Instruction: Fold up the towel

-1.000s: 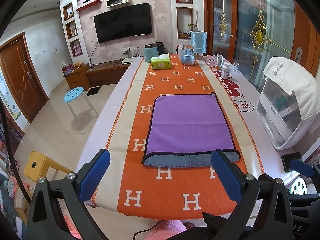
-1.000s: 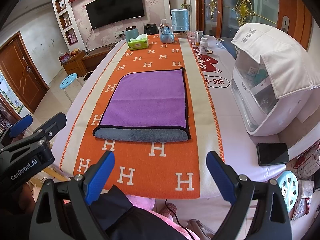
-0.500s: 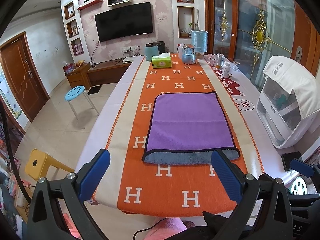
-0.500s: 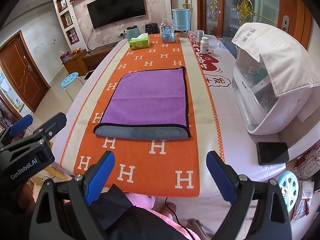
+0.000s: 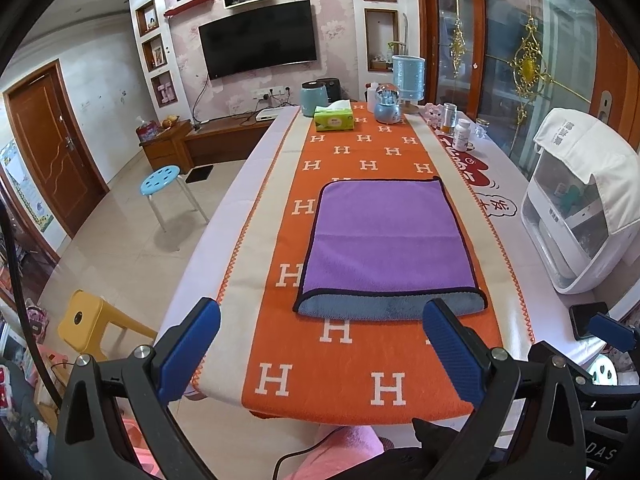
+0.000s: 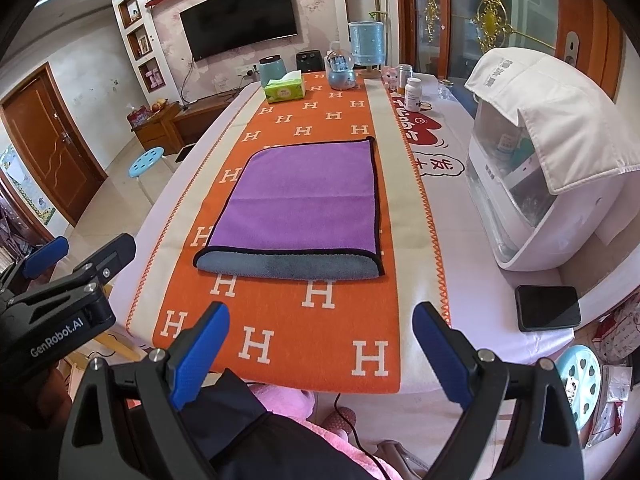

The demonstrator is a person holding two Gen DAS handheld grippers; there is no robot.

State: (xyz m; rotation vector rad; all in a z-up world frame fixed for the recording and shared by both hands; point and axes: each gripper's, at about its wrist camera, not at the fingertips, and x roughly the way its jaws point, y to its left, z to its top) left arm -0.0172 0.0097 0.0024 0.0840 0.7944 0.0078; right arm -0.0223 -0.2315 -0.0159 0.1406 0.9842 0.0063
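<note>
Folded purple microfibre towel with black trim (image 5: 386, 240) (image 6: 302, 204) flat mid-bench on orange H-patterned runner (image 5: 352, 364), near both blue-padded grippers (image 5: 320, 344) (image 6: 320, 348), jaws wide open, empty.

A: Which lettering is legible on the table?
B: White capital "H" letters repeat across the orange runner (image 6: 280, 320). Red Chinese characters sit in speech bubbles on the white tablecloth (image 6: 452, 208), too distorted to read with certainty.

A: And on the equipment?
B: In the right wrist view, "GenRobot.AI" is printed in white on the black body of the left gripper (image 6: 40, 256). In the left wrist view, the letters "DAS" show at the lower right on the right gripper (image 5: 612, 330); the rest is cut off.

A: Anything else?
B: The cloth cover (image 5: 588, 152) on the white appliance (image 5: 568, 248) carries pale characters, unreadable. Labels on the green tissue box (image 5: 334, 119) and white bottle (image 6: 413, 94) are too small.
</note>
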